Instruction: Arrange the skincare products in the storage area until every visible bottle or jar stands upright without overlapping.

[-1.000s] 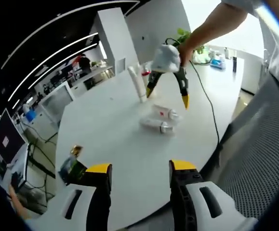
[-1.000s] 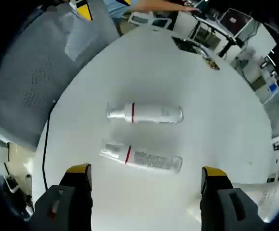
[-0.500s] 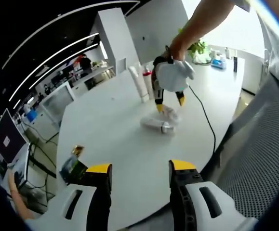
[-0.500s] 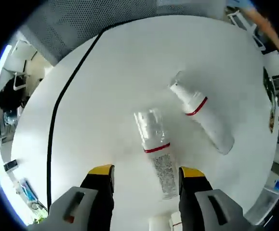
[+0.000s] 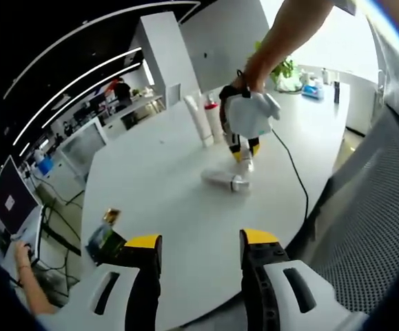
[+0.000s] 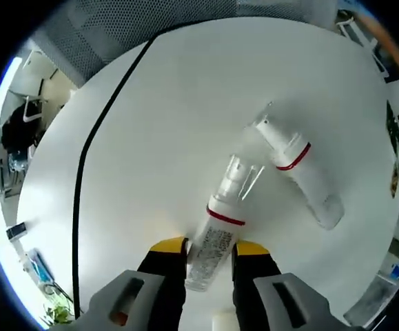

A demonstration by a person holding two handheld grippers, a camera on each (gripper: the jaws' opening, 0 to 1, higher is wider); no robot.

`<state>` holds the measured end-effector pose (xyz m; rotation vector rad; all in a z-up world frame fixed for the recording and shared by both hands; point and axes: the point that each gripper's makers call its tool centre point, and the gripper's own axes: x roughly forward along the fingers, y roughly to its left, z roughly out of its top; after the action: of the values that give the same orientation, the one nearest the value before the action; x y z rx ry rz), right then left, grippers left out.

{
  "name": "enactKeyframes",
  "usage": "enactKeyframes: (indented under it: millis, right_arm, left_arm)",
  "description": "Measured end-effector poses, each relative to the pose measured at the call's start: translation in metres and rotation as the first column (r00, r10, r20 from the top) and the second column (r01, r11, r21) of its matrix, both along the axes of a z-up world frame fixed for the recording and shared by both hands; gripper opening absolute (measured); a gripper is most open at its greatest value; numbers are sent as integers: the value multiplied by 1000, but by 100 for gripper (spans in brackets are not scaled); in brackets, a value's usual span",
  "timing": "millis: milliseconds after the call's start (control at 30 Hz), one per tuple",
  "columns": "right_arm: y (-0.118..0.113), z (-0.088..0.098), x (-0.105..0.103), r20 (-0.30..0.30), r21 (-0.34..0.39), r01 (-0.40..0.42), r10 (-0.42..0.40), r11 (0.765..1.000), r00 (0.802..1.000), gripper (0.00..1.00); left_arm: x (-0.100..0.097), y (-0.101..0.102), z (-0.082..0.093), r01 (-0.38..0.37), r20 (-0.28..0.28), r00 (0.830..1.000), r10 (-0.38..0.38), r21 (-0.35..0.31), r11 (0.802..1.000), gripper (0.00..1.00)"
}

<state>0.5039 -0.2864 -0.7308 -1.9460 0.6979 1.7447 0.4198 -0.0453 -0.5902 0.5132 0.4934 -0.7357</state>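
Observation:
In the right gripper view, my right gripper (image 6: 209, 247) is shut on the body of a white bottle (image 6: 221, 231) with a red band and a clear cap; it points away over the white table (image 6: 151, 117). A second white bottle (image 6: 301, 176) with a red band lies flat just right of it. In the left gripper view, the right gripper (image 5: 244, 147), held in a gloved hand (image 5: 249, 114), is shut on that bottle (image 5: 244, 164) beside the lying bottle (image 5: 222, 180). My left gripper (image 5: 200, 240) stands open over the table's near edge, holding nothing.
A tall white tube (image 5: 198, 121) and a red-capped bottle (image 5: 214, 116) stand upright behind the right gripper. A small packet (image 5: 103, 236) lies at the table's left edge. A black cable (image 6: 89, 172) crosses the table. A grey mesh chair (image 5: 371, 227) is on the right.
My right gripper came down over the two lying bottles, turned and shut on the nearer one, which now sits at a new angle. The left gripper stayed put.

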Motion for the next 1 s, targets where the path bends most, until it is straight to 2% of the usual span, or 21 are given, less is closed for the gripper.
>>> enactKeyframes:
  millis: [167,367,500,600,667,700,900,1000]
  right_arm:
    - [-2,0,-1,11,16,21,-21,1000,1000,15]
    - [-10,3,2,55,48,126,-129,991,990,13]
    - [-16,9,0,62,89,240,-246,967,967,13]
    - [-20,12,-4,52,132,324,-333,937,942,12]
    - [-22,14,-6,50,146,351,-361,925,931,12]
    - [-24,15,-8,47,152,374,-385,915,922,12]
    - [-26,29,-15,25,260,526,-550,810,835,12]
    - [-22,41,-17,-4,335,597,-632,729,775,12]
  left_arm:
    - [0,0,0,2,1,1000,-2,-1,1000,41]
    - [-1,0,1,5,3,1000,-5,-1,1000,40]
    - [-1,0,1,8,3,1000,-8,0,1000,39]
    - [-1,-1,2,7,7,1000,-7,-7,1000,39]
    - [-1,-1,3,8,8,1000,-7,-9,1000,39]
    - [-1,-1,3,9,9,1000,-9,-9,1000,39]
    - [-3,-2,4,20,11,1000,-20,-15,1000,37]
    - [-3,-1,4,16,3,1000,-16,-19,1000,35]
